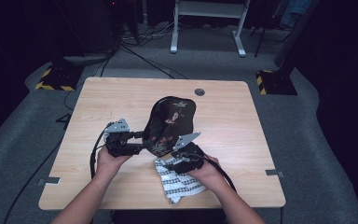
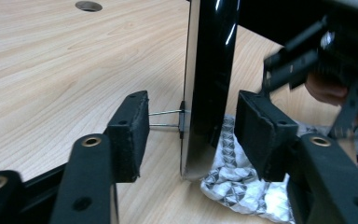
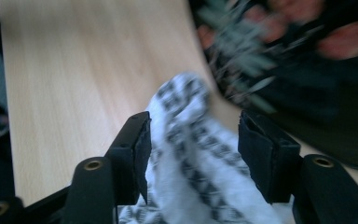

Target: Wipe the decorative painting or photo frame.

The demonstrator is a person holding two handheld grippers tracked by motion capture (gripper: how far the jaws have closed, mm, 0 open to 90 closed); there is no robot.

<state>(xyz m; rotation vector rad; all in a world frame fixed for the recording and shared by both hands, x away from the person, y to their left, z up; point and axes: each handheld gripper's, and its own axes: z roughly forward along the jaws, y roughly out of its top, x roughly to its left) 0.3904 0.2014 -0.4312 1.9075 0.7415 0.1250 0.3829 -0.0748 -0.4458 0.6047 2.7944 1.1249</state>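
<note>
Black floral tray (image 1: 170,123) tilted on edge, empty; both grippers, left (image 1: 137,140) and right (image 1: 179,161), open; cloth (image 1: 182,182) under right; tray motif blurred.

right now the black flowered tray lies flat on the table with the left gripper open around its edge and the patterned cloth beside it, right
Not quite. The black flowered tray stands up on its edge, not flat; the left gripper view shows it upright. The rest holds: the left gripper is open around its edge, pads clear, and the patterned cloth lies beside it on the table.

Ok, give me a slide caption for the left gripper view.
Open left claw straddles upright glossy black tray on wooden table.
</note>
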